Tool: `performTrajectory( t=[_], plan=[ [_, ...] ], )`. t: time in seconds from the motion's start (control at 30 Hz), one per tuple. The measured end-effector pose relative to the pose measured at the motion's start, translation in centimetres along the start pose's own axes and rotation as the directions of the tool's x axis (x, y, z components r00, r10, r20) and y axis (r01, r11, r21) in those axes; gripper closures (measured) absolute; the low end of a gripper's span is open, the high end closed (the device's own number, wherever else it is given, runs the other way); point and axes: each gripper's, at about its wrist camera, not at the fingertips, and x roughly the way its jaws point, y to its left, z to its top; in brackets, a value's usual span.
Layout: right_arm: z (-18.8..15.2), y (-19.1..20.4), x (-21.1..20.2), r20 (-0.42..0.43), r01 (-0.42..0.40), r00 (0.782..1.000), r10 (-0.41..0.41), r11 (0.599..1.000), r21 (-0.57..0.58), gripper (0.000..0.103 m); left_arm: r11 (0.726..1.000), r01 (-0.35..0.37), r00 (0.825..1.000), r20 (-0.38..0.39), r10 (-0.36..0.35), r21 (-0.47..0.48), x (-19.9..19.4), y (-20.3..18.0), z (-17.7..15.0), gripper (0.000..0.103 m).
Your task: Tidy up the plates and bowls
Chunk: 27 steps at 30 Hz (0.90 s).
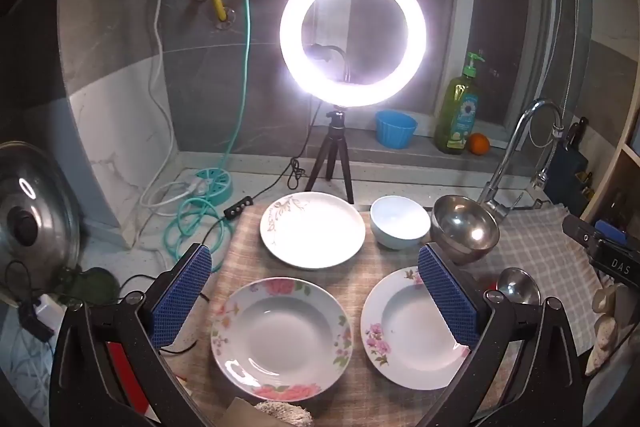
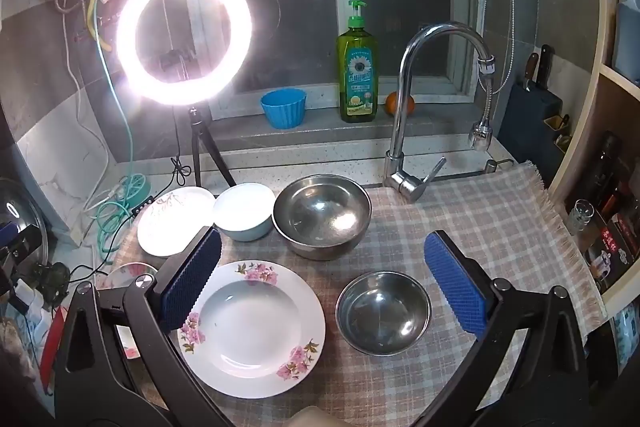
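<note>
Both claws gape — left claw [image 1: 315, 301], right claw [image 2: 322, 283] — above plates.

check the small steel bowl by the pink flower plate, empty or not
Empty. The small steel bowl sits upright beside the pink flower plate, its bare metal bottom showing only reflections.

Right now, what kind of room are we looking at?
Most likely a home kitchen counter: a faucet stands by the window, a dish soap bottle sits on the sill, and plates and steel bowls lie on a checked cloth.
</note>
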Motion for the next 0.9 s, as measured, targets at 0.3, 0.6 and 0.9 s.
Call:
performTrajectory(
  t=[0.3, 0.6, 0.9],
  plan=[
    [0.3, 0.1, 0.1, 0.005, 0.003, 1.000, -0.003, 1.000, -0.010, 0.000, 1.000, -0.010, 1.000, -0.009, 0.010, 0.003, 0.3, 0.7, 0.0, 0.001],
    [0.7, 0.1, -0.1, 0.018, 0.008, 1.000, -0.008, 1.000, -0.008, 0.000, 1.000, -0.027, 1.000, -0.003, 0.027, 0.006, 0.7, 0.2, 0.0, 0.001],
    [0.9, 0.2, 0.1, 0.024, 0.013, 1.000, -0.013, 1.000, -0.008, 0.000, 1.000, -0.025, 1.000, -0.006, 0.025, 0.008, 1.0, 0.1, 0.2, 0.001]
  ],
)
